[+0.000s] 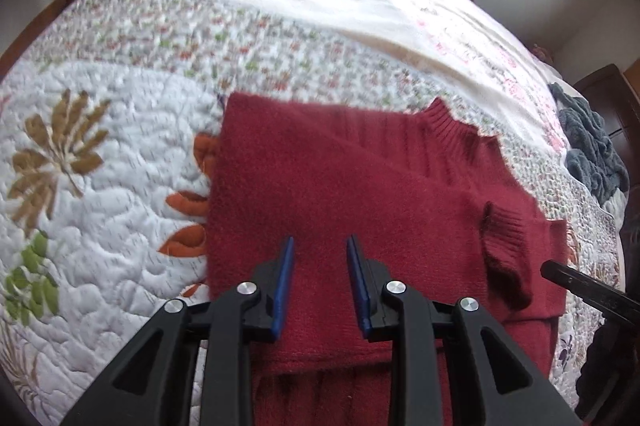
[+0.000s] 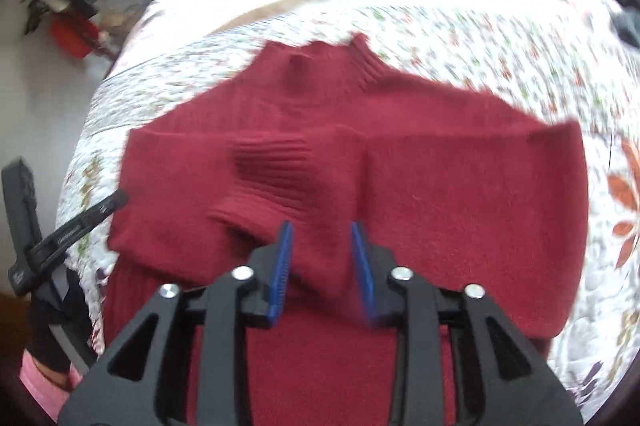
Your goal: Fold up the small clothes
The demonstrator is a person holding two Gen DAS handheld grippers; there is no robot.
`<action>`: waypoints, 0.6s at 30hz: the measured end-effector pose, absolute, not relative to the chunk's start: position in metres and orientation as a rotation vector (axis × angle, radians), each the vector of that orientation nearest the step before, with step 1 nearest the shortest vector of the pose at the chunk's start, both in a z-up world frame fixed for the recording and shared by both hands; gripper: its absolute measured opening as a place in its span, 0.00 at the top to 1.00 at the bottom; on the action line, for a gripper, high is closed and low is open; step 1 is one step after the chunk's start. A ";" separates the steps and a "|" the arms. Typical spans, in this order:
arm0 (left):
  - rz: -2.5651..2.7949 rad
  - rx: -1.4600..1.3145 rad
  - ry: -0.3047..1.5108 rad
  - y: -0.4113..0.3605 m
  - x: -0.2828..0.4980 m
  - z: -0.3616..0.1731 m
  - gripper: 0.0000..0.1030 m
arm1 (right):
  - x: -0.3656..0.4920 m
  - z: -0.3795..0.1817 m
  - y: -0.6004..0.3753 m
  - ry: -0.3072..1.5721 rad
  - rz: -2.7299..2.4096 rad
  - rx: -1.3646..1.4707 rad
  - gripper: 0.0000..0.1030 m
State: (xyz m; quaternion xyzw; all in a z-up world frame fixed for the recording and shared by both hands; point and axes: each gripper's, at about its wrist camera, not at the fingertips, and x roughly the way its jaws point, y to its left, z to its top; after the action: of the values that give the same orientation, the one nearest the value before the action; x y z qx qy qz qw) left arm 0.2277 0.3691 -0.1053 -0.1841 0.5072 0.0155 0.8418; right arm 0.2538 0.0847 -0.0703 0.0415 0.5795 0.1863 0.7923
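I hold both jaws spread, empty: left gripper and right gripper above the fuzzy dark-red knitted sweater on the floral quilted bedspread.

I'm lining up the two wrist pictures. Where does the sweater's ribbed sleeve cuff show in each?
Left wrist view: ribbed cuff at right, beyond the open left gripper.
Right wrist view: ribbed cuff left of centre, above the open right gripper.
Shared landmark: ribbed collar.
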 end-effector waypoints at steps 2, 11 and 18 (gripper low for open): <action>0.009 -0.372 1.055 0.361 0.229 -0.094 0.69 | 0.251 -0.064 0.102 1.239 0.440 0.032 0.56; 0.000 -0.378 1.173 0.341 0.246 -0.134 0.68 | 0.262 -0.110 0.165 1.291 0.399 -0.231 0.56; -0.013 -0.375 1.164 0.346 0.245 -0.145 0.68 | 0.270 -0.096 0.108 1.263 0.366 0.013 0.93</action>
State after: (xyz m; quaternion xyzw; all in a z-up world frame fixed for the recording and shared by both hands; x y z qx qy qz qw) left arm 0.2454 0.3455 -0.1447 -0.1762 0.5463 -0.0059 0.8188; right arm 0.2696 0.1078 -0.0955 0.0060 0.5871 0.1700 0.7915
